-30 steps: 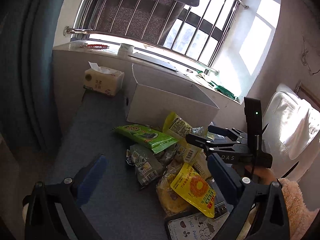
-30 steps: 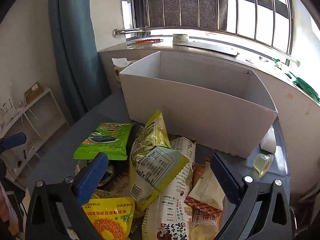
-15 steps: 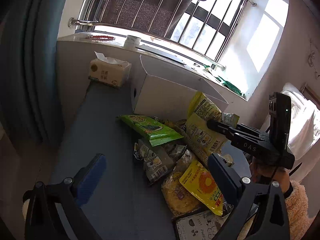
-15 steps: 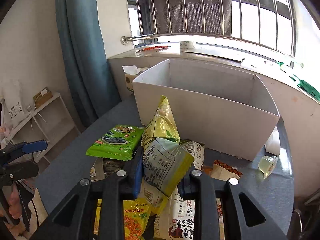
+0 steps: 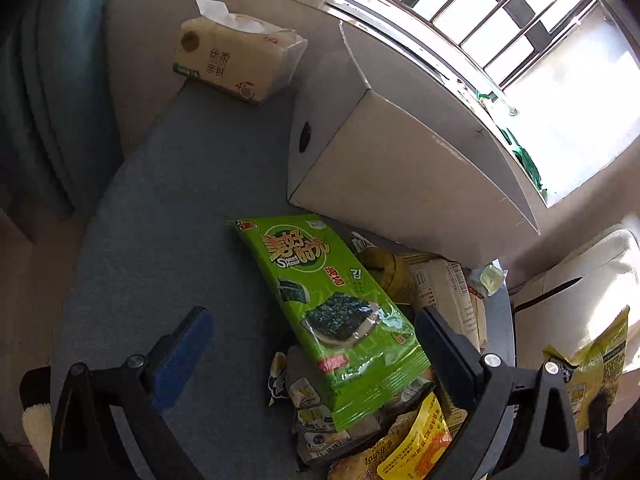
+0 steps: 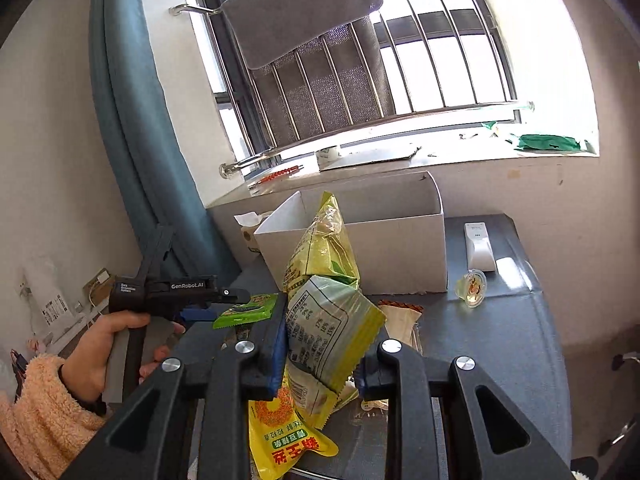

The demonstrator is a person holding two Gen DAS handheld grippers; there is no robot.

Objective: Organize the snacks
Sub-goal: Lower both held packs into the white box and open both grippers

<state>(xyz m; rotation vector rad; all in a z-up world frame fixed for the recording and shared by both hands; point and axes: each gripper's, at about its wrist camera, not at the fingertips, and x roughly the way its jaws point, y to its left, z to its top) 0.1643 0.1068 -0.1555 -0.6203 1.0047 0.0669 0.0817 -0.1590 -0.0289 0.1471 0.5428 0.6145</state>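
Observation:
My right gripper [image 6: 322,354] is shut on a yellow-green snack bag [image 6: 326,292] and holds it lifted above the pile, in front of the white cardboard box [image 6: 400,248]. The held bag also shows at the far right of the left wrist view [image 5: 592,368]. My left gripper [image 5: 316,364] is open, low over the pile, with its fingers on either side of a green seaweed packet [image 5: 328,312]. It also shows at the left of the right wrist view [image 6: 224,300]. Other snack packets [image 5: 408,452] lie under and beside the seaweed packet. The open box [image 5: 400,184] stands just behind the pile.
A tissue pack [image 5: 236,60] stands at the back left of the grey table [image 5: 168,216]. A small jelly cup [image 6: 472,286] and a white remote [image 6: 478,246] lie right of the box. The window sill [image 6: 400,160] runs behind the box.
My right gripper has raised the yellow-green bag higher, clear of the pile. My left gripper has moved forward and down over the green seaweed packet, still open.

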